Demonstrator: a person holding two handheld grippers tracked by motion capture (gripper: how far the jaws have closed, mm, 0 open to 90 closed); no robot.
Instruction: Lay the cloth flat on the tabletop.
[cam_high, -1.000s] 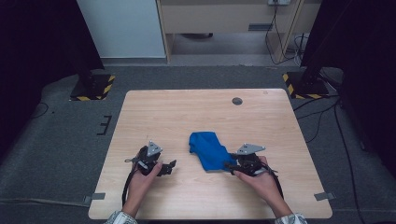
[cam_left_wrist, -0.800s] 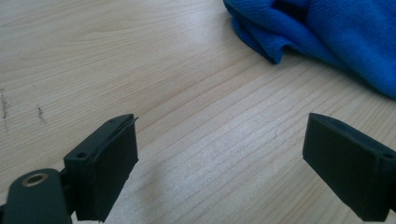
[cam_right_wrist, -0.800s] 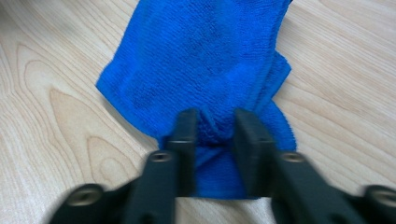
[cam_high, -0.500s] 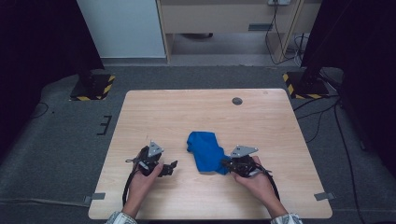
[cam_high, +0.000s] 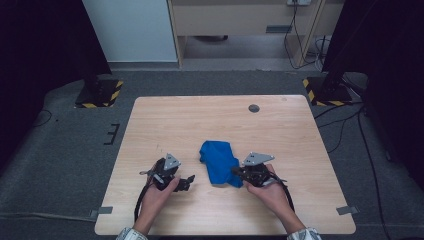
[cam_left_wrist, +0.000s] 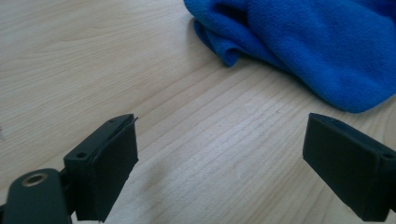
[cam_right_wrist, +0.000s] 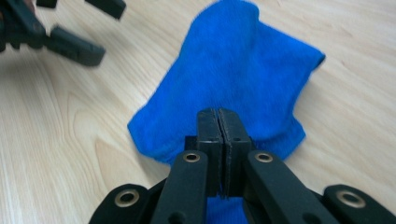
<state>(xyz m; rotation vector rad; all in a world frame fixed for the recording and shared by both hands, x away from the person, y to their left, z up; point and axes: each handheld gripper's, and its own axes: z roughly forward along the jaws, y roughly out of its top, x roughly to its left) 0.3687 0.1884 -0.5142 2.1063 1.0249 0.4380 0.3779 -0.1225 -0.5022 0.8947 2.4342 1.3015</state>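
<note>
A crumpled blue cloth lies near the table's front middle. My right gripper is at the cloth's near right edge, jaws pressed together on a pinch of the blue cloth; blue fabric shows under my right gripper, between its arms. My left gripper rests low over bare wood to the left of the cloth, apart from it. In the left gripper view, my left gripper has its jaws wide apart with nothing between them, and the cloth lies ahead to the right.
The wooden table has a small dark round grommet near its far edge. Black stands with yellow-striped bases sit on the grey floor beyond the table's far corners. The other gripper appears at the upper left of the right gripper view.
My right gripper has slid left along the cloth's near edge, and the cloth has bunched slightly leftward. The left gripper has stayed in place, open.
</note>
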